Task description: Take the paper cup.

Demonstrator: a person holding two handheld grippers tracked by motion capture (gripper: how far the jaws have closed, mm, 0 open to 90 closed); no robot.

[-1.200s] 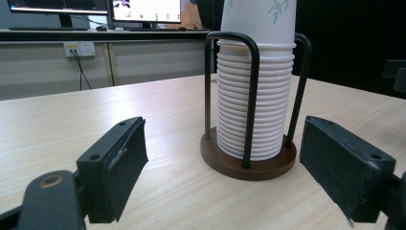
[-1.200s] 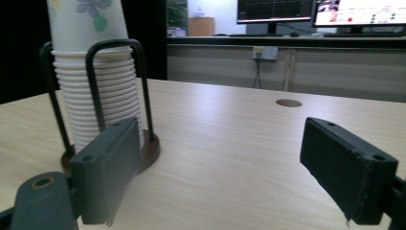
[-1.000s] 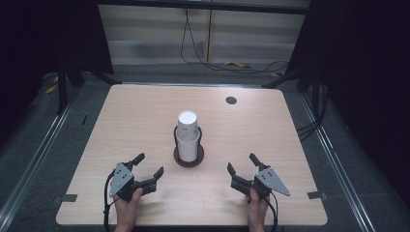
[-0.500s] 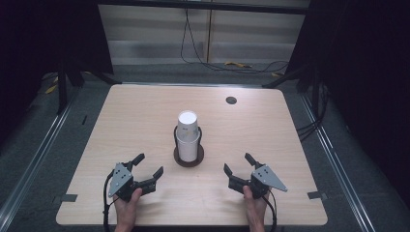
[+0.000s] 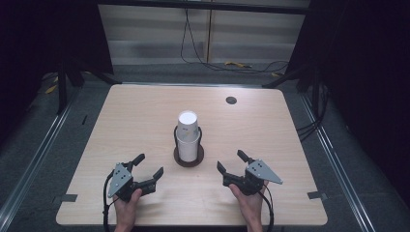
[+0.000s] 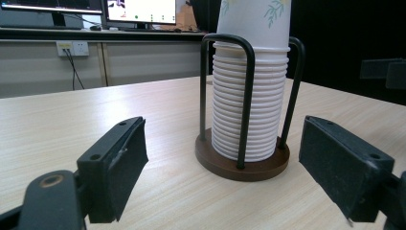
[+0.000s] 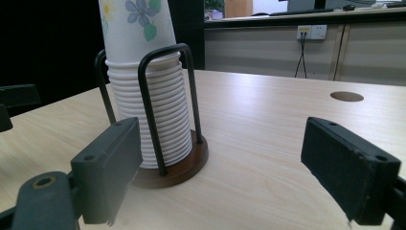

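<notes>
Right gripper (image 5: 233,161) nearer since before, cup stack (image 5: 187,135) just beyond, untouched

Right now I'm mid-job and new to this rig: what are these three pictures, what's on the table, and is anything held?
A person holds a two-jaw tool in each hand. The high view looks down on the table: left gripper and right gripper, both with jaws open and empty, though the right one's have just been closing a little. The other two pictures come from cameras riding on each gripper. Between them stands a stack of paper cups upside down in a black wire holder on a round brown base. Nothing is held.
</notes>
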